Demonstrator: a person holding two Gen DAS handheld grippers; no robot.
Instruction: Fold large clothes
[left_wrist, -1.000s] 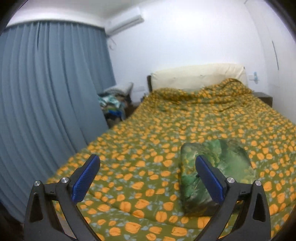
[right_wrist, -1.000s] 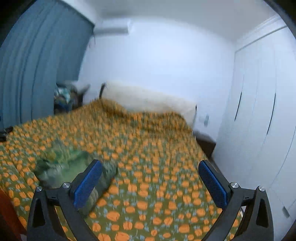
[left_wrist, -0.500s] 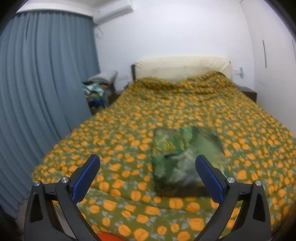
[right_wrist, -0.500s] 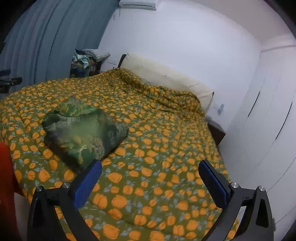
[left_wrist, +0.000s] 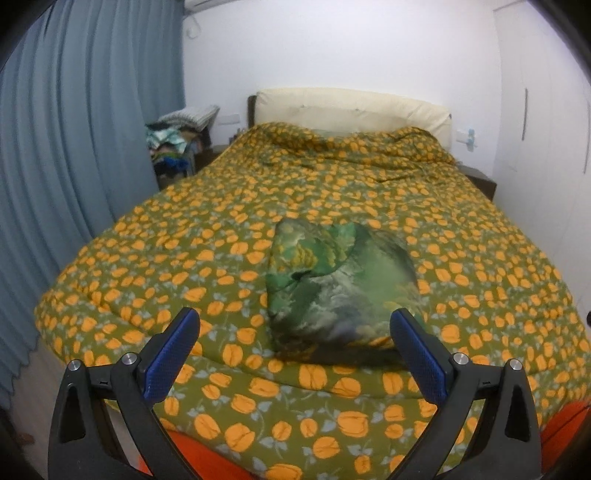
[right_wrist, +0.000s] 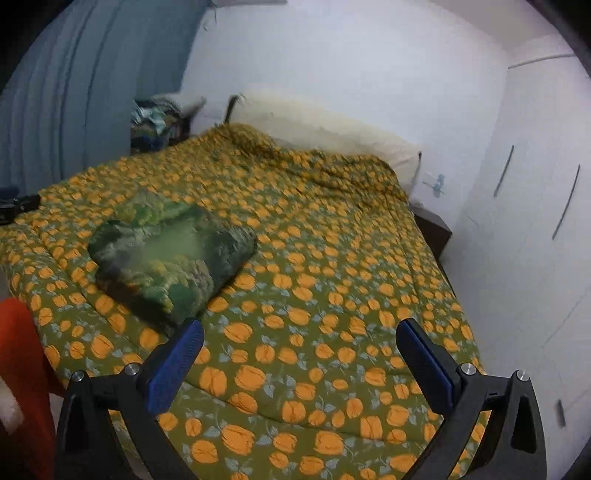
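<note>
Bed (left_wrist: 229, 221); both tongs (left_wrist: 295, 343) (right_wrist: 299, 350) wide, empty.

Folded garment (left_wrist: 341, 291) alone interrupts the bedspread (left_wrist: 207, 236); curtain (left_wrist: 74, 147) flanks left.

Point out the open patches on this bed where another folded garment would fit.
Quilt is bare left of the folded green garment, toward the curtain; also bare to its right toward the wardrobe, and beyond it up to the rumpled edge by the headboard. The cluttered nightstand is crowded.

A green patterned garment (left_wrist: 341, 291), folded into a thick rectangular bundle, is being supported flat by the bed (left_wrist: 236, 221).
</note>
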